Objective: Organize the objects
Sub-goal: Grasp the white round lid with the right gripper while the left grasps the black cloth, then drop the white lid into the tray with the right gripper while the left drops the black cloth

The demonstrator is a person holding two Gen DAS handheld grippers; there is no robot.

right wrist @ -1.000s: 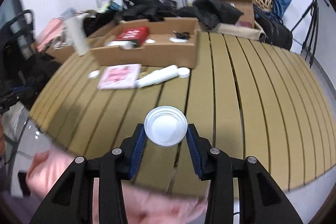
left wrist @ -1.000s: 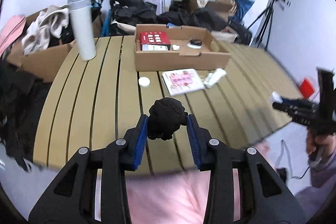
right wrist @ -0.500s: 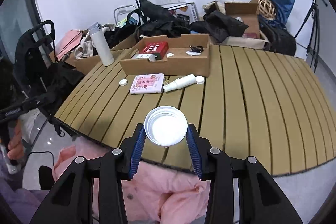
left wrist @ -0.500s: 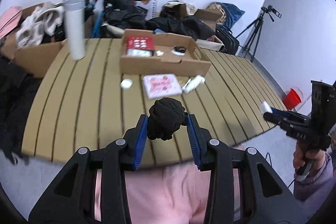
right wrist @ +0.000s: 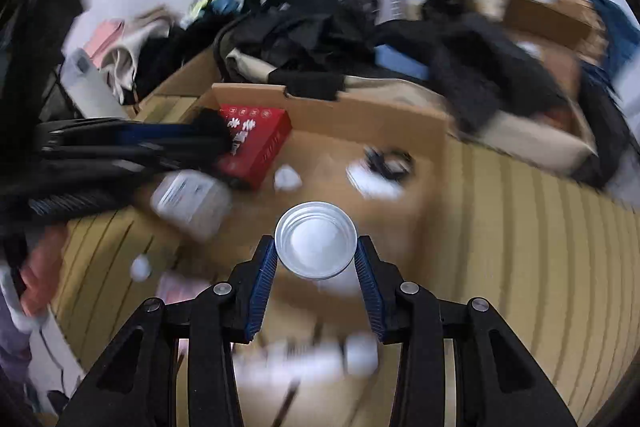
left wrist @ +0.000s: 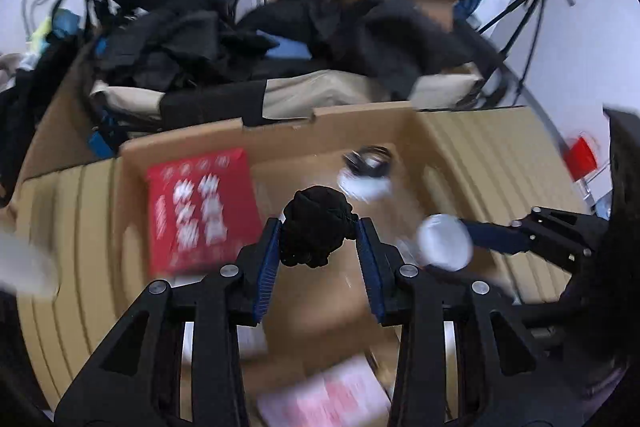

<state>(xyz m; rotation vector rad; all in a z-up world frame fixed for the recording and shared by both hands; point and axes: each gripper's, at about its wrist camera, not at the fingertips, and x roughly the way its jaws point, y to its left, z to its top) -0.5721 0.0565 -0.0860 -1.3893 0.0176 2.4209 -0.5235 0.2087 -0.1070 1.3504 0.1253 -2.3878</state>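
Hovering over the open box [left wrist: 424,131] on the slatted table [right wrist: 540,247], both grippers carry loads that are not yet set down, so the sorting looks roughly midway. Already inside the box lie a red carton [left wrist: 202,211] at its left, a white pack [right wrist: 192,201] in front of it, a dark coil [right wrist: 390,159] on a white pad toward the far right, and a small white scrap [right wrist: 287,178] between them. Left out on the table, on the near side of the box, are a pink packet [left wrist: 332,399], a white tube [right wrist: 308,357] and a small white cap [right wrist: 141,269], all blurred. The left gripper [left wrist: 318,247] has its jaws drawn in tight on a black bundle [left wrist: 318,231], pads pressing both sides; the right gripper [right wrist: 316,253] is closed a little wider on a silver lid [right wrist: 316,239], held by its rim. The bare cardboard floor in the middle and near right of the box appears the easiest room for both drops. The box walls stand low, yet the near wall and the raised back flap are edges to clear. The two grippers hang close together over the box, so crowding between them seems the chief hazard, along with the heap of dark clothes [left wrist: 192,39] just behind.
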